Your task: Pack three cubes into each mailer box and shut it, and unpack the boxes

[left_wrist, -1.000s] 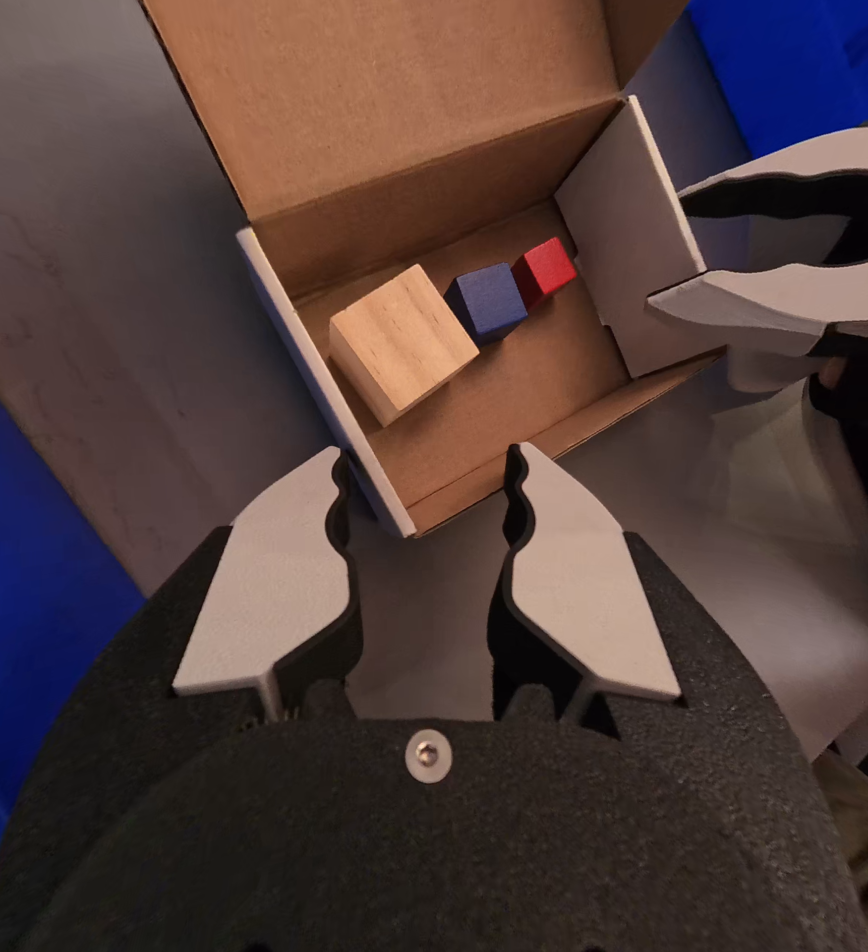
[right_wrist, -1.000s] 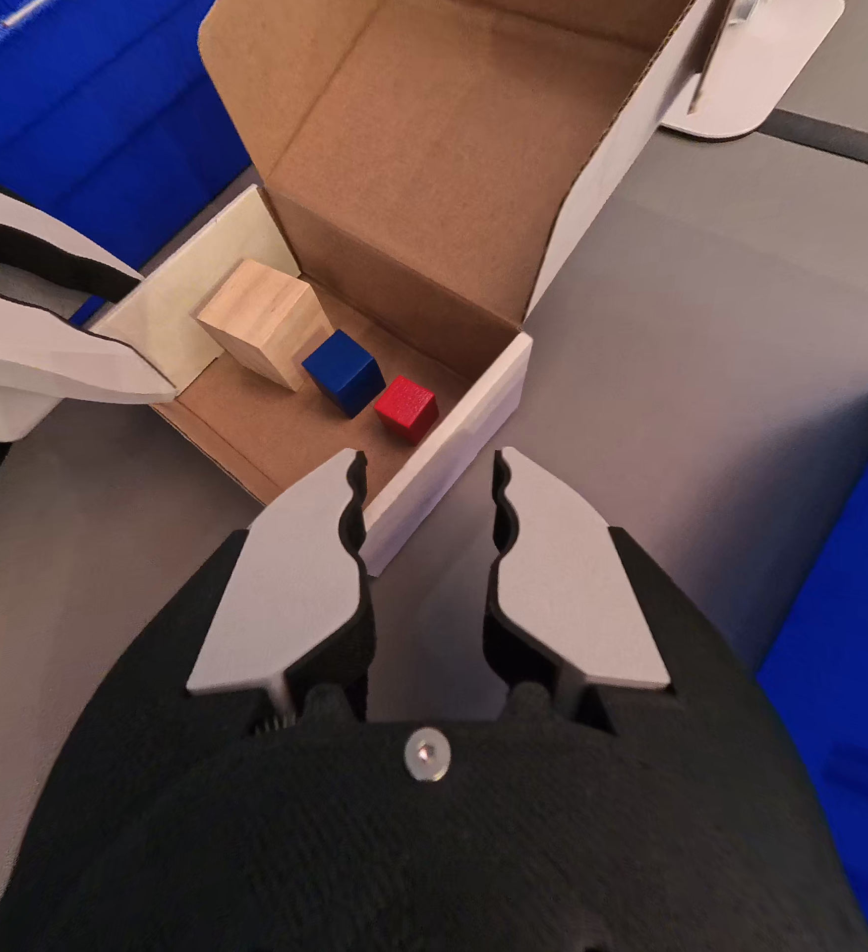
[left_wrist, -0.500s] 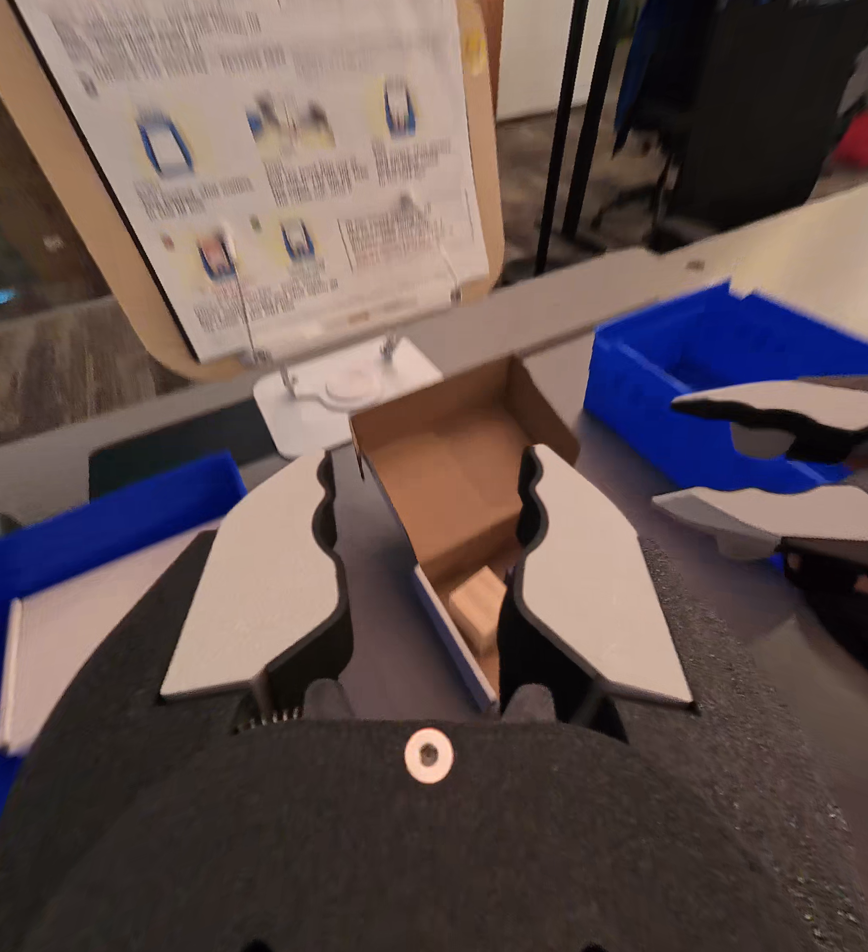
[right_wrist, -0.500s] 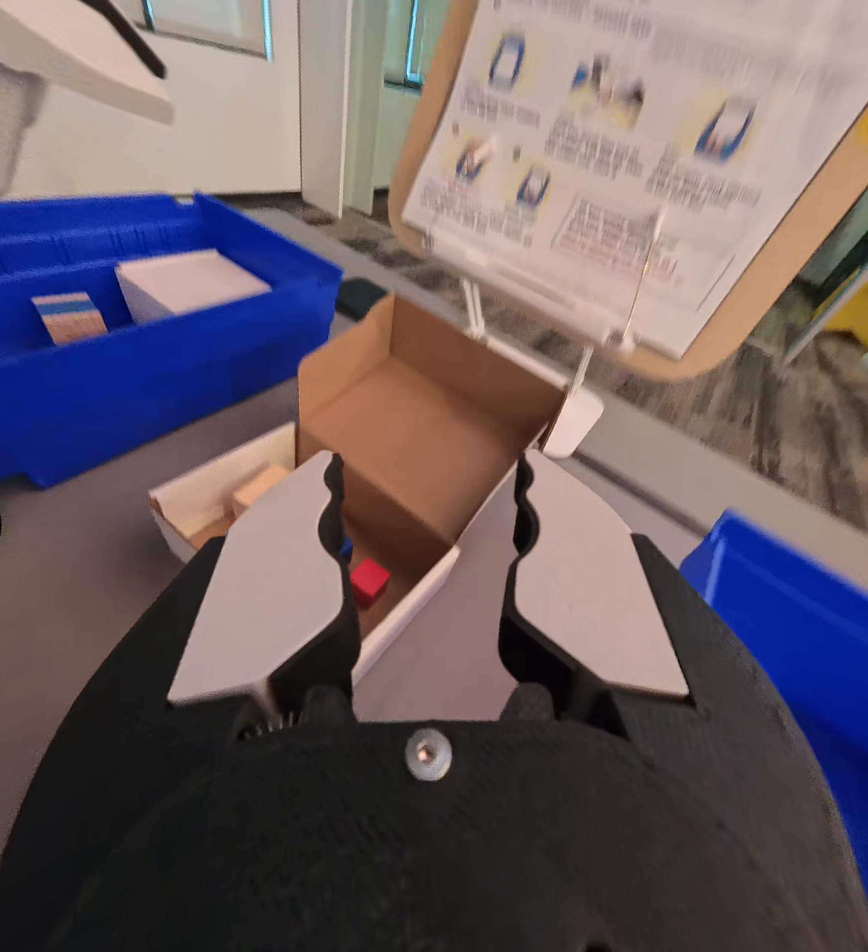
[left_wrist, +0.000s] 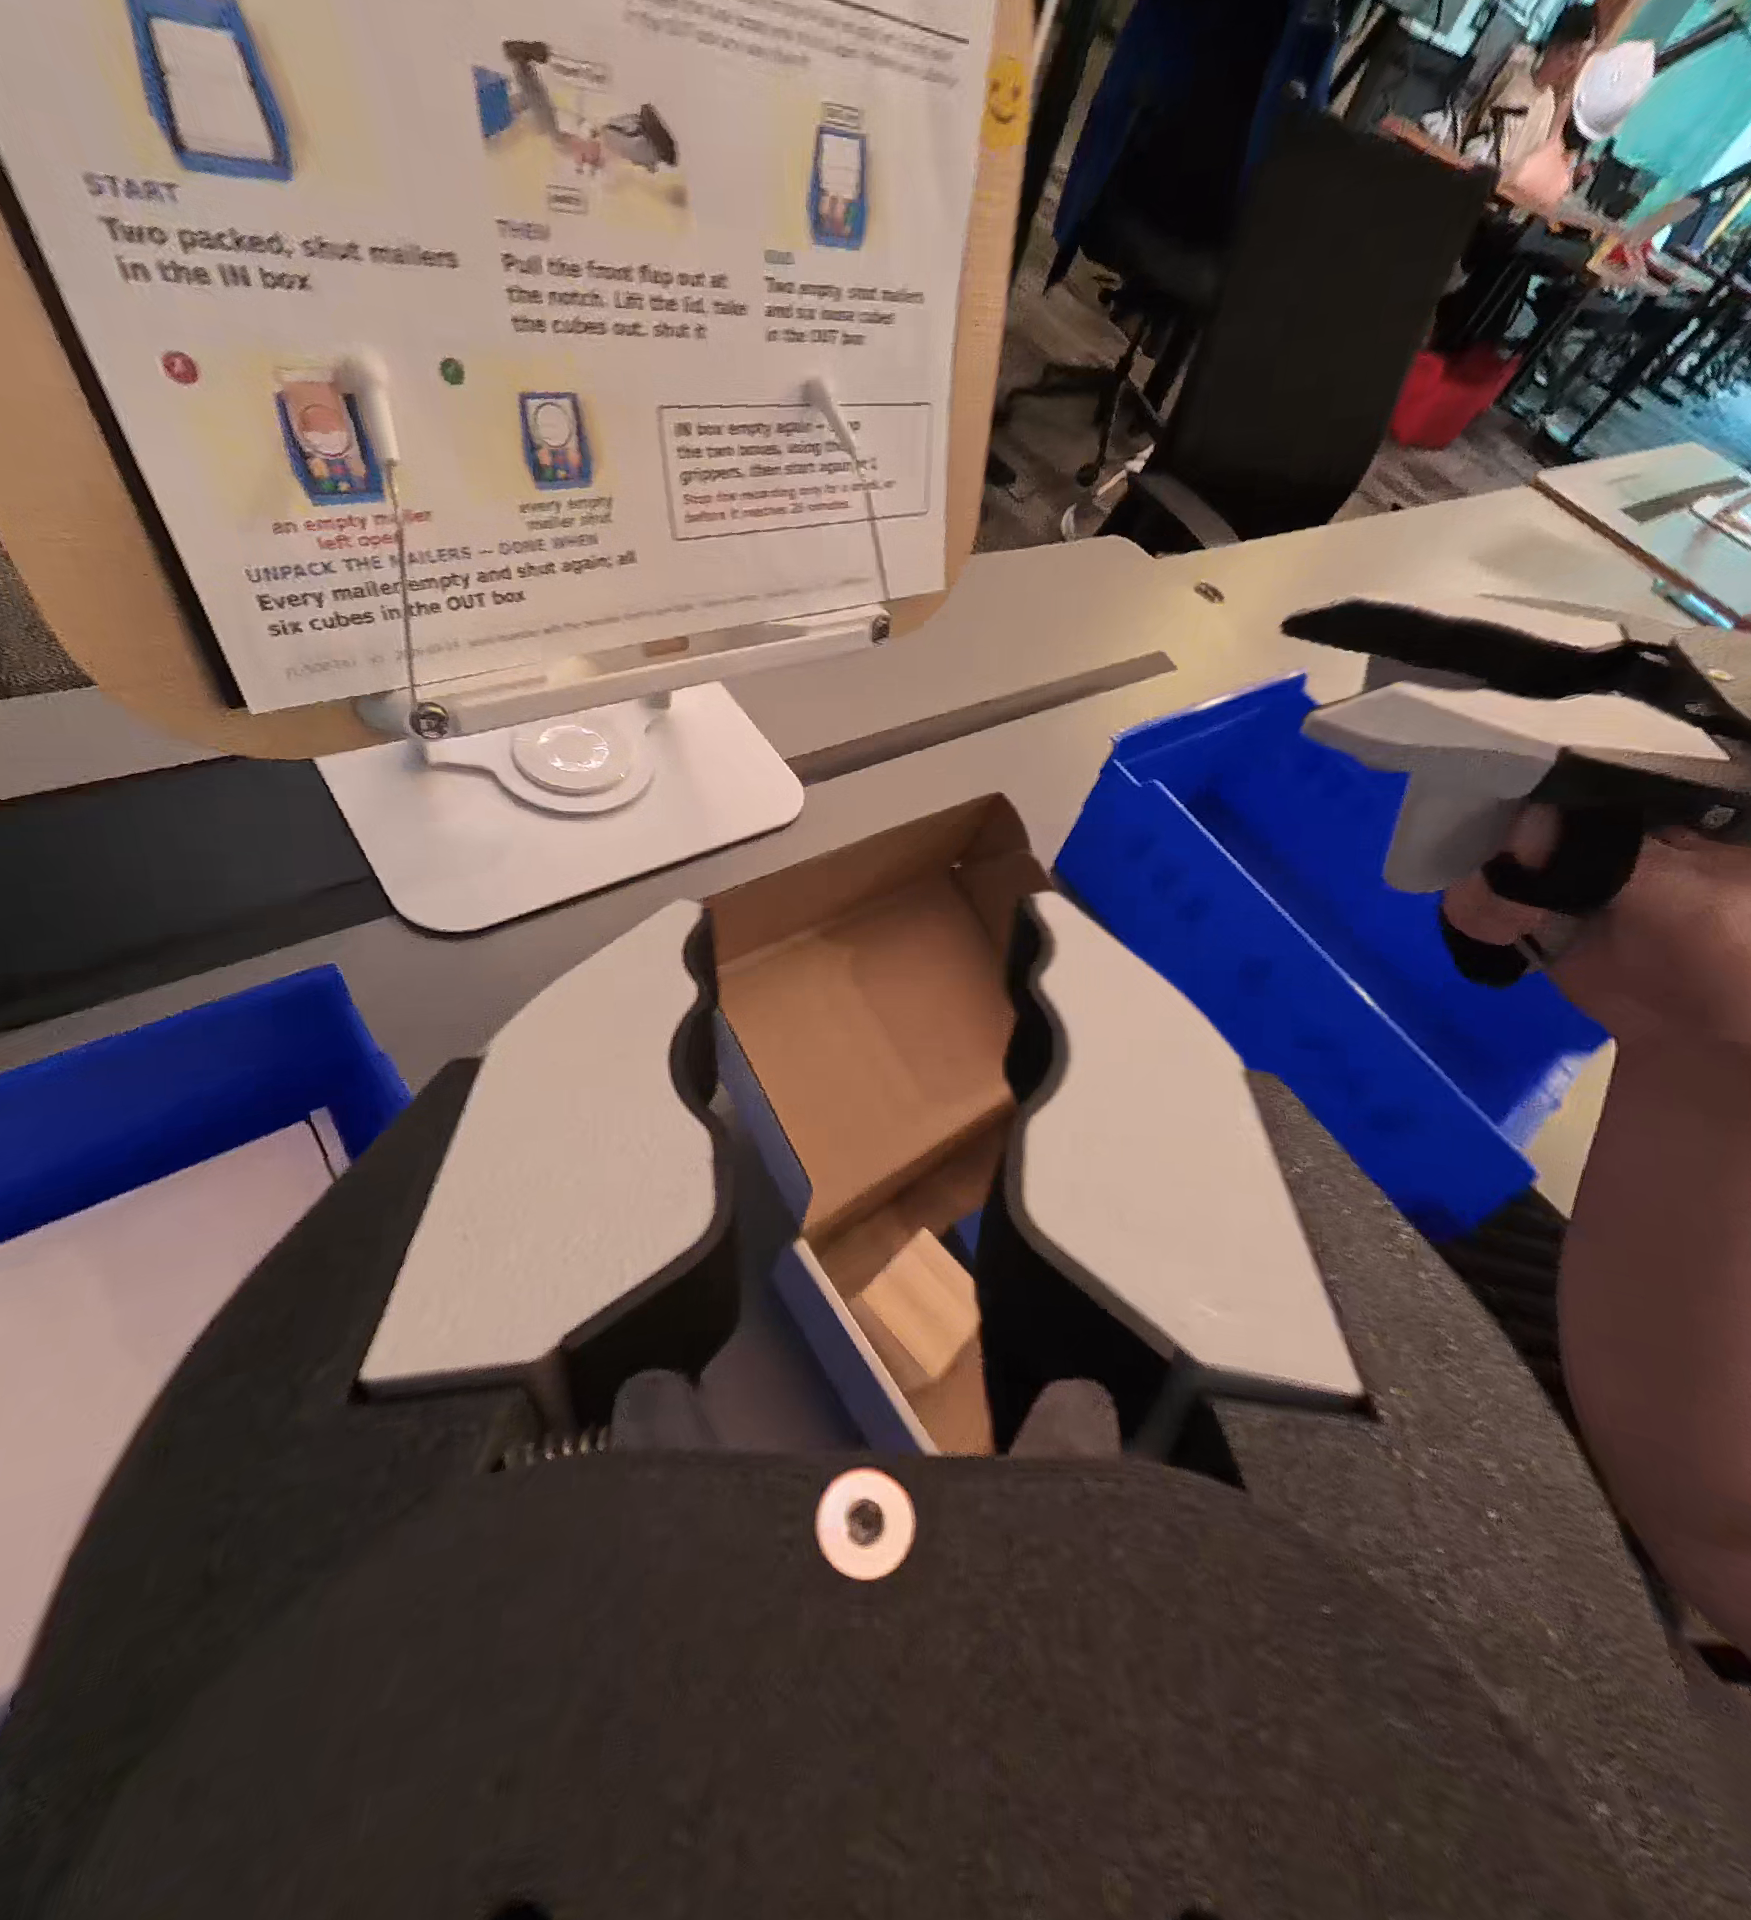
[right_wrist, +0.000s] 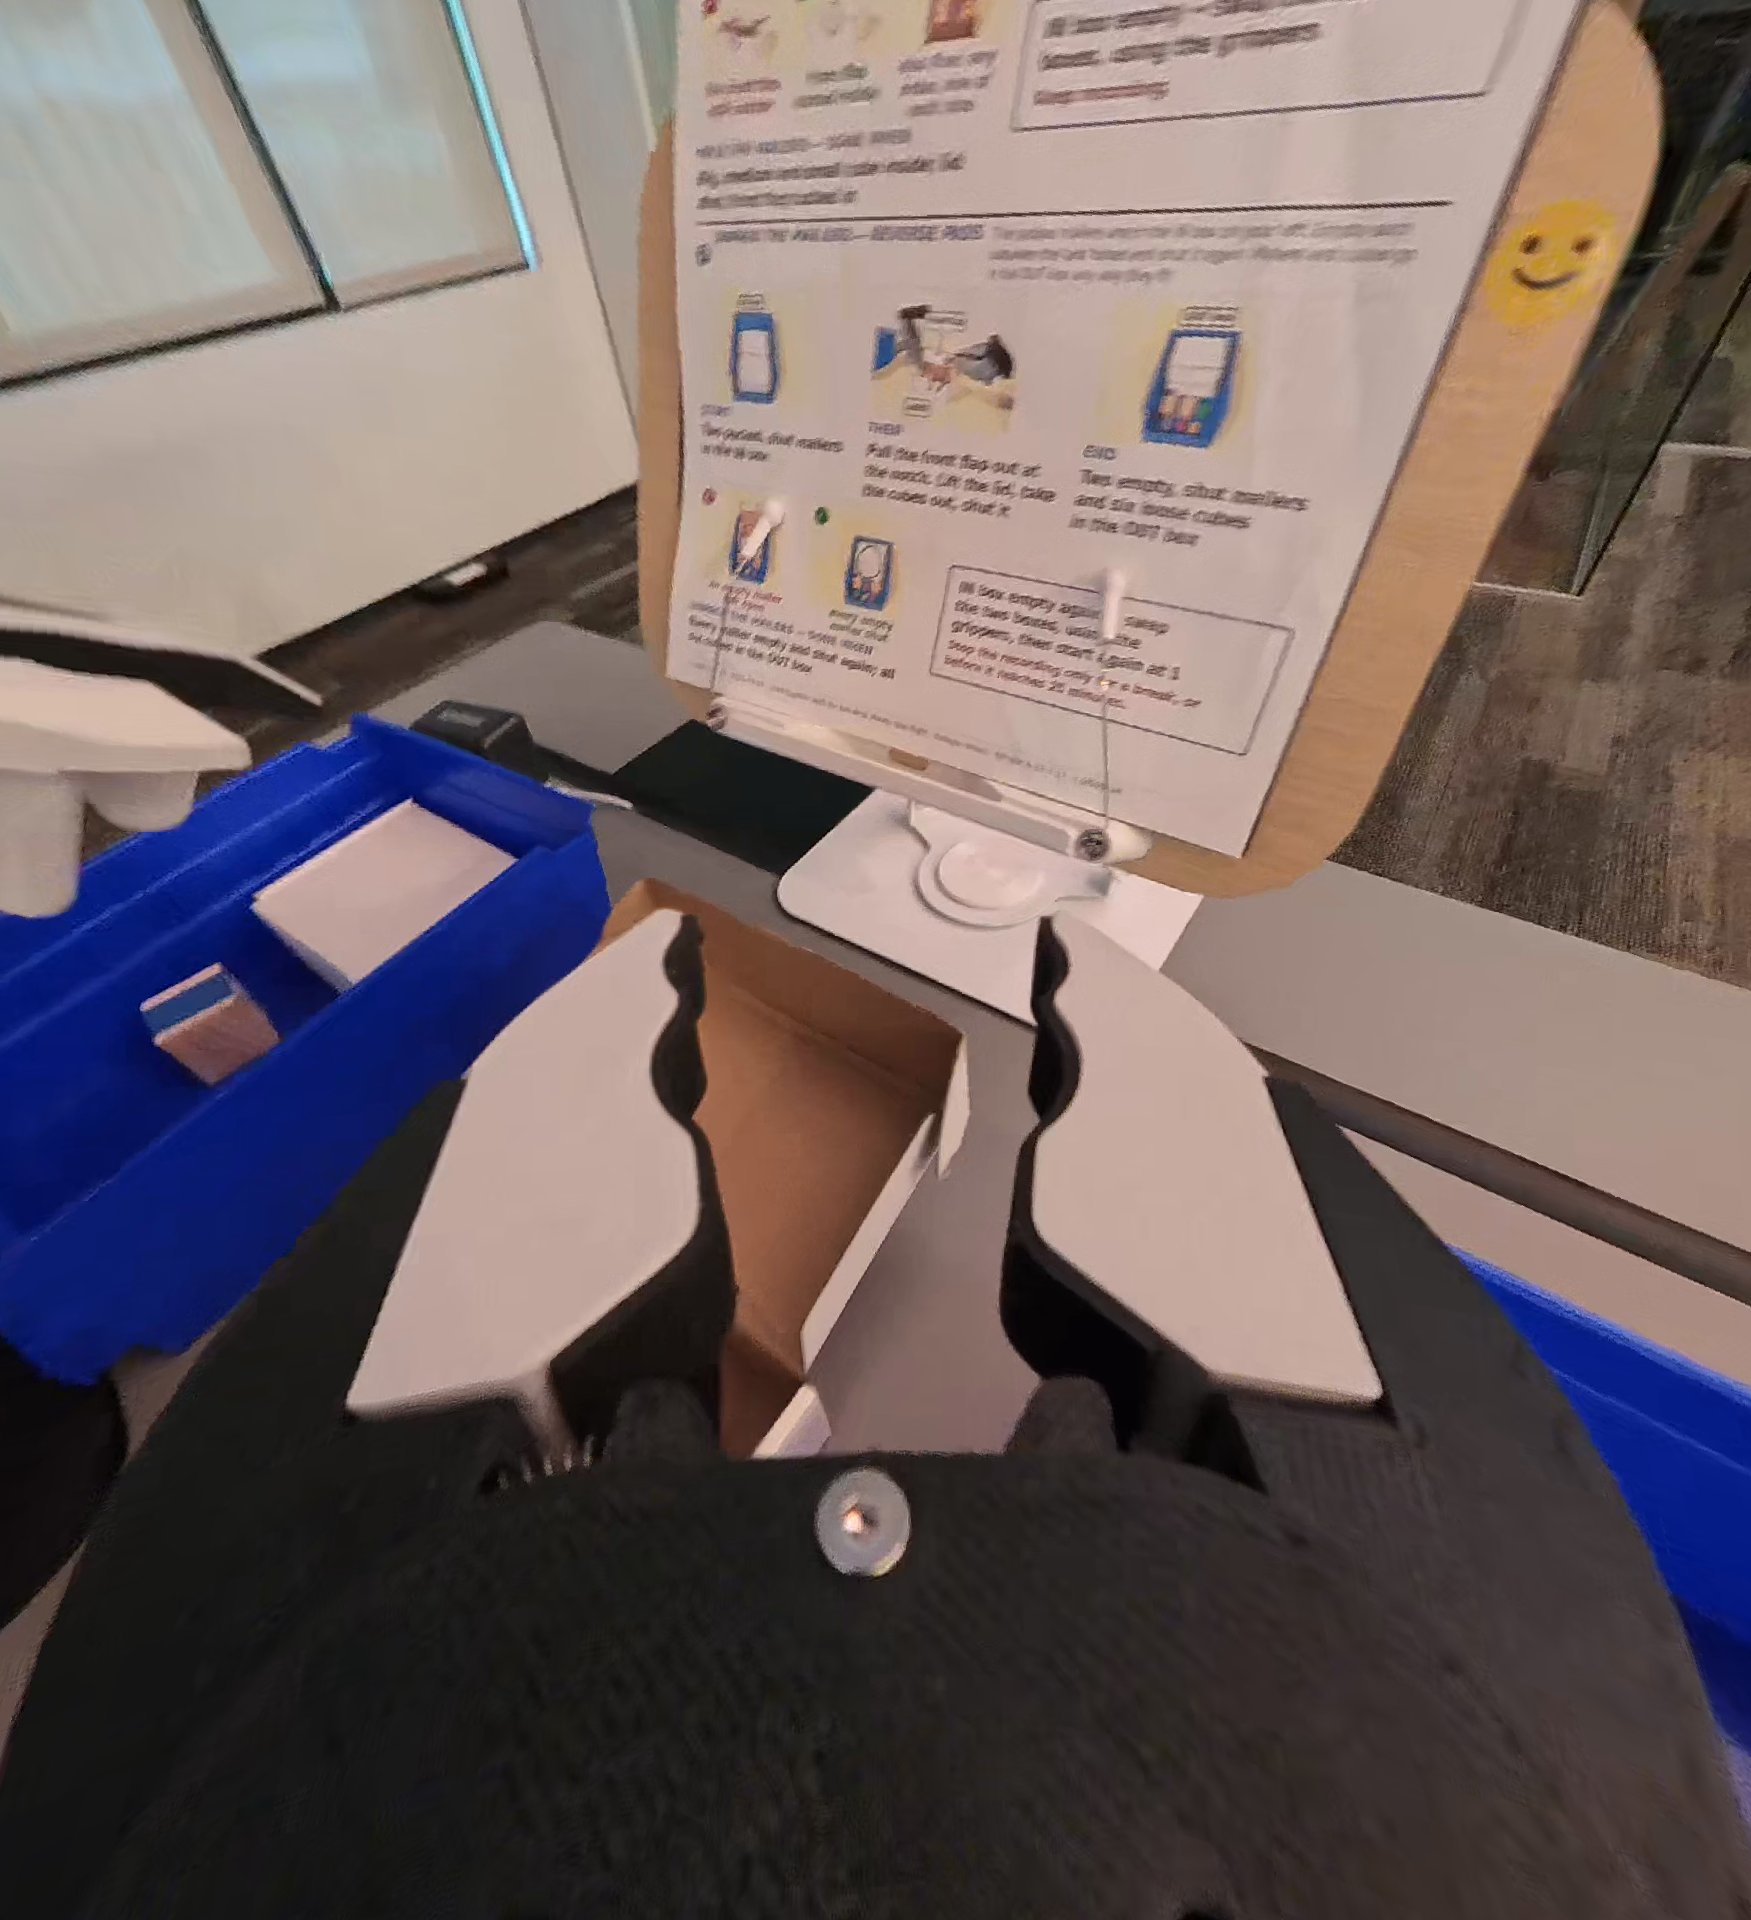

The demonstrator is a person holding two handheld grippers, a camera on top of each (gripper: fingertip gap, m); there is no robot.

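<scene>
The mailer box (left_wrist: 850, 1018) stands open on the grey table, brown inside with white walls. In the left wrist view a wooden cube (left_wrist: 918, 1314) shows inside it; the other cubes are hidden by my fingers. My left gripper (left_wrist: 860, 935) is open and empty, held above the box's left wall. My right gripper (right_wrist: 866, 935) is open and empty above the box's (right_wrist: 819, 1101) right wall (right_wrist: 876, 1236). The right gripper (left_wrist: 1302, 675) also shows at the right of the left wrist view, held by a hand. The left gripper (right_wrist: 268, 717) shows at the left edge of the right wrist view.
A blue bin (right_wrist: 227, 1174) left of the box holds a shut white mailer (right_wrist: 383, 894) and a small block with a blue top (right_wrist: 206, 1023). Another blue bin (left_wrist: 1266, 935) stands to the right. An instruction board on a white stand (left_wrist: 559, 800) rises behind the box. The wooden cube (left_wrist: 918, 1314) lies around 20 centimetres away from my left fingertips.
Both grippers have tilted up from looking down into the box to looking level across the table. Both stay open and empty. The box stays open with the cubes inside.
</scene>
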